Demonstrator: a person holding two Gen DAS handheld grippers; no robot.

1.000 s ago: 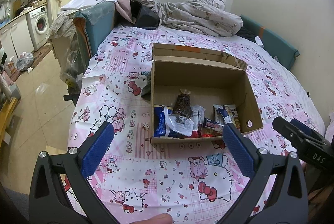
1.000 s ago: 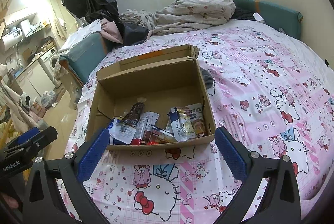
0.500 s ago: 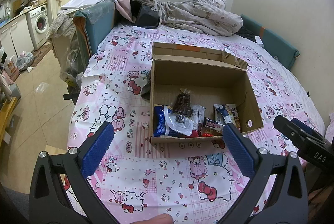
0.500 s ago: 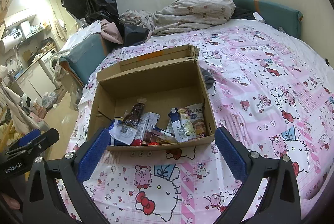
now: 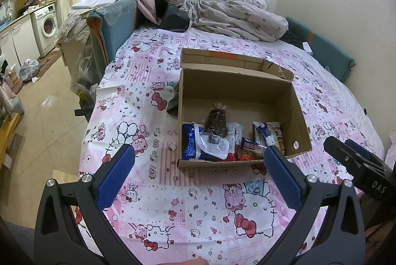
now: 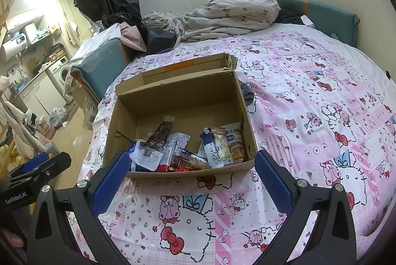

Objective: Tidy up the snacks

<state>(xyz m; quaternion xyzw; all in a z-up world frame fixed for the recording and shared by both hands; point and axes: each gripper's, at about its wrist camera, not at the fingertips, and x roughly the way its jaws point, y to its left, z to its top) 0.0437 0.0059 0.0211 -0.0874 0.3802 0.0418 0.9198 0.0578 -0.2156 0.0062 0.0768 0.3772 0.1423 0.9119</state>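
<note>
Pink cartoon bedspread (image 5: 198,203) underneath, cardboard box (image 5: 237,92) sitting open on it. Snack packets (image 6: 188,151) are piled along the box's near wall. Short of the box, left gripper (image 5: 198,173) and right gripper (image 6: 191,177) both hover spread wide, holding nothing.

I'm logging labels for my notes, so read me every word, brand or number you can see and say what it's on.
"DAS" on the right gripper body.
"GenRobot.AI" on the left gripper body.
"OOD" partial, on the yellow snack packet in the cardboard box.
Other snack wrappers' print and the barcode label: too small to read.
</note>
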